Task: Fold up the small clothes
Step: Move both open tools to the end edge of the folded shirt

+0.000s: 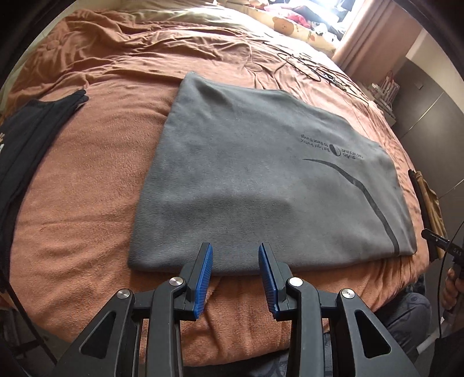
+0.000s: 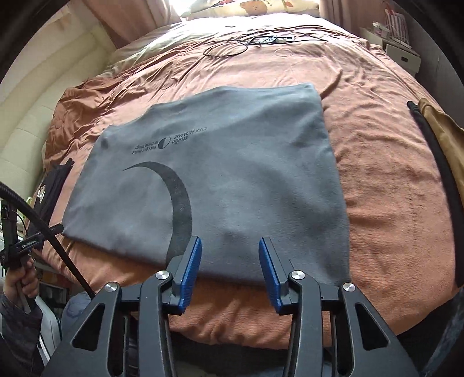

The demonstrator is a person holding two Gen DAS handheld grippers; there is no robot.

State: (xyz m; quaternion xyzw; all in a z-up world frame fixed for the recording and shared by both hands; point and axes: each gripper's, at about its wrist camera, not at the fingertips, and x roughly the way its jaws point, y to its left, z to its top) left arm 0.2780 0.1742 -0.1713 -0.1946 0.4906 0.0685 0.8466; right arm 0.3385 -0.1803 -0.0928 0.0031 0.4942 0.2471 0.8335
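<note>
A grey garment [image 1: 255,174] [image 2: 220,179] with a dark crescent print and small lettering lies folded into a flat rectangle on the orange bedspread [image 1: 87,188] [image 2: 391,188]. My left gripper [image 1: 235,249] hovers open just above its near edge, towards the left side, with nothing between the blue pads [image 1: 203,278]. My right gripper [image 2: 229,246] is also open over the near edge, right of the crescent, empty. Neither gripper touches the cloth as far as I can tell.
A black folded garment [image 1: 32,136] [image 2: 49,188] lies at the left bed edge. A tan and black garment [image 1: 429,200] [image 2: 443,139] lies at the right edge. Cables [image 1: 307,65] [image 2: 249,43] and a bear pillow [image 1: 290,26] sit far back. A hand [image 2: 20,284] holds the other gripper's handle.
</note>
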